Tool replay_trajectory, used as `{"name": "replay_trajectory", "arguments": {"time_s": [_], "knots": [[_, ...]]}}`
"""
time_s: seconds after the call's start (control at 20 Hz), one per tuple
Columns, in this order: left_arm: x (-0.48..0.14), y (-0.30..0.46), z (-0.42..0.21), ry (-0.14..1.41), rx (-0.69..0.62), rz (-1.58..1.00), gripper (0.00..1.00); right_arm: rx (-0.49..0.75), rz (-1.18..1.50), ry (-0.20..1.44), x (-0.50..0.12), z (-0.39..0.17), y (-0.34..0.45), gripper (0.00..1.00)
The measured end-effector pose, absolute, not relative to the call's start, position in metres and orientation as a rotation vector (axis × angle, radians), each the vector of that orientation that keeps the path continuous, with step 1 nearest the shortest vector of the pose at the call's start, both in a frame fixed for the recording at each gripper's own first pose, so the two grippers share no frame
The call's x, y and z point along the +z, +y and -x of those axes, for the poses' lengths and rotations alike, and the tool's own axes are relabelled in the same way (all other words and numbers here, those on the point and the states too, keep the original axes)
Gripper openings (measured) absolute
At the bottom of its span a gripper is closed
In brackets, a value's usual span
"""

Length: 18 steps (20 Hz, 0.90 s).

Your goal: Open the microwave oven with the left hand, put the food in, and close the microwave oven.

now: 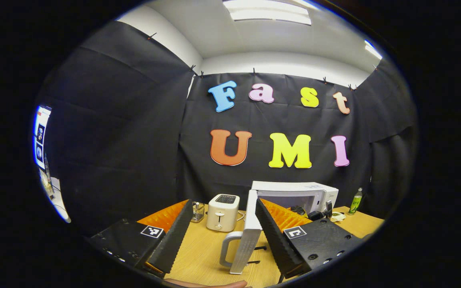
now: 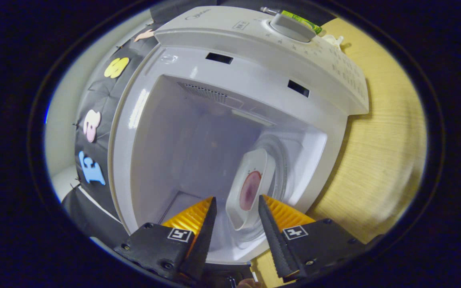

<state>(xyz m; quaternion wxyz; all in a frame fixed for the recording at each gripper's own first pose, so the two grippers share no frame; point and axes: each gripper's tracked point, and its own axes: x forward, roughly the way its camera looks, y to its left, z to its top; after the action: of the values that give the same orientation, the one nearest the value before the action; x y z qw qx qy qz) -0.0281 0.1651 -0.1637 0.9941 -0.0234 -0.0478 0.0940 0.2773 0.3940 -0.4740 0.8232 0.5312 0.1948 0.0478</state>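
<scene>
In the left gripper view the white microwave stands at the back of the wooden table, its door swung open and seen edge-on. The door's handle lies between the fingers of my open left gripper, with nothing pressing on it. In the right gripper view the microwave's cavity gapes in front of me. A white plate with a pink-red piece of food rests on the glass turntable. My right gripper is open at the cavity mouth, its fingers on either side of the plate's near rim.
A white toaster and a wire utensil holder stand left of the microwave. A green bottle and small items sit to its right. The control panel with its dial flanks the cavity. Bare table lies beyond.
</scene>
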Motion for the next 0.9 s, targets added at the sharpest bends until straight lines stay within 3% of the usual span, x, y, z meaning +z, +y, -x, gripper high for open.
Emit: {"name": "replay_trajectory", "arguments": {"time_s": [0.05,0.1,0.15,0.2,0.3,0.35,0.75,0.8,0.85,0.9], "knots": [[-0.164,0.167,0.029,-0.095,0.193,0.045,0.93,0.119,-1.108,0.408,-0.469,-0.276,0.394,0.84],[-0.164,0.168,0.029,-0.094,0.194,0.043,0.93,0.115,-1.066,0.417,-0.47,-0.273,0.391,0.81],[-0.163,0.168,0.031,-0.091,0.197,0.039,0.93,0.113,-1.031,0.424,-0.472,-0.269,0.387,0.99],[-0.164,0.168,0.033,-0.085,0.196,0.033,0.93,0.119,-1.019,0.428,-0.472,-0.265,0.385,0.87],[-0.166,0.173,0.039,-0.076,0.206,0.019,0.93,0.135,-0.982,0.474,-0.477,-0.252,0.383,0.87],[-0.165,0.177,0.039,-0.074,0.213,0.015,0.93,0.15,-0.942,0.489,-0.477,-0.246,0.379,0.99],[-0.167,0.2,0.043,-0.058,0.249,-0.038,0.91,0.276,-0.561,0.352,-0.416,-0.201,0.331,0.99],[-0.168,0.203,0.042,-0.058,0.254,-0.042,0.78,0.29,-0.52,0.337,-0.405,-0.193,0.32,0.99],[-0.171,0.206,0.042,-0.057,0.261,-0.037,0.73,0.301,-0.48,0.322,-0.395,-0.185,0.31,0.99],[-0.175,0.208,0.04,-0.054,0.27,-0.027,0.77,0.31,-0.434,0.314,-0.386,-0.176,0.298,1.0]]}}
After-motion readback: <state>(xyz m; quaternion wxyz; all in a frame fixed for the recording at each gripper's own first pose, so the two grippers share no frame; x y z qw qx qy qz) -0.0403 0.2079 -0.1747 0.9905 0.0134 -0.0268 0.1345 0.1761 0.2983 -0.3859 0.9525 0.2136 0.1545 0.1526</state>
